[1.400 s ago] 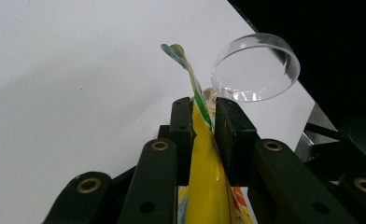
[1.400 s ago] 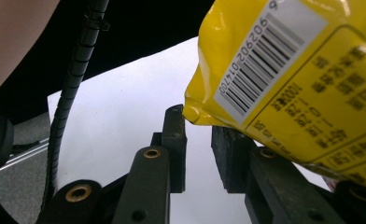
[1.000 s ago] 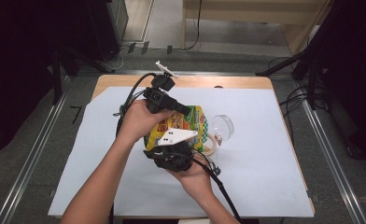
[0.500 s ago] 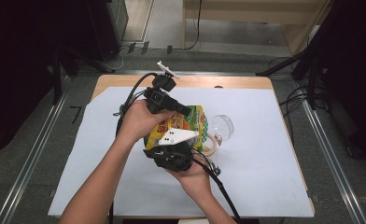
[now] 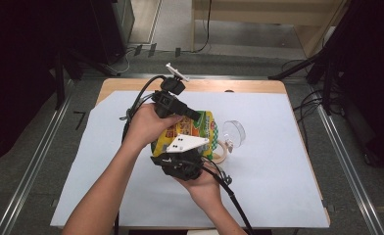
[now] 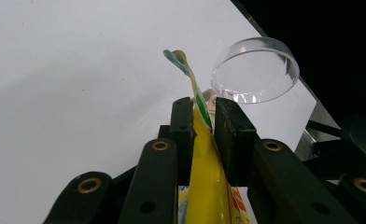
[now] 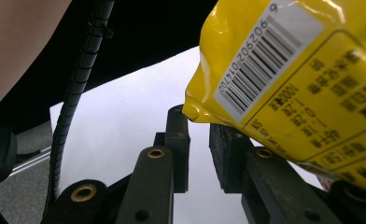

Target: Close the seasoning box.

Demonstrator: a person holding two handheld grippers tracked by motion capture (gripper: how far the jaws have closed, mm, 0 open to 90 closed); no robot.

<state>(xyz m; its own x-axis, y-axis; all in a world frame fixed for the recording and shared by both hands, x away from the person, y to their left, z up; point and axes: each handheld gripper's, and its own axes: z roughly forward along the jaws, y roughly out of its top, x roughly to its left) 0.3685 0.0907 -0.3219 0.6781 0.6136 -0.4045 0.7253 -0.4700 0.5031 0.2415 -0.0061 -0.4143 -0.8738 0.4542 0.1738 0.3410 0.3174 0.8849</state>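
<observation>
The white-covered surface (image 5: 278,186) looks the same as one second ago, and the yellow snack bag (image 5: 190,129) has hardly moved, so the work seems paused. The left claw (image 6: 203,122), reaching forward, pinches the bag's edge; the right claw (image 7: 199,140) below it has jaws parted, gripping nothing.

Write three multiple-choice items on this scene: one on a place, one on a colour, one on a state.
1. Where is the clear cup?
A. right of the bag
B. on the floor
C. inside the bag

2. What is the bag's main colour?
A. blue
B. yellow
C. white

3. What is the left gripper doing?
A. hanging open, apart from everything
B. shut on the cup
C. shut on the bag

Key: 1 A, the high view shows the cup right of the bag; 2 B, both gripper views show yellow film; 3 C, its fingers pinch the bag's edge.
</observation>
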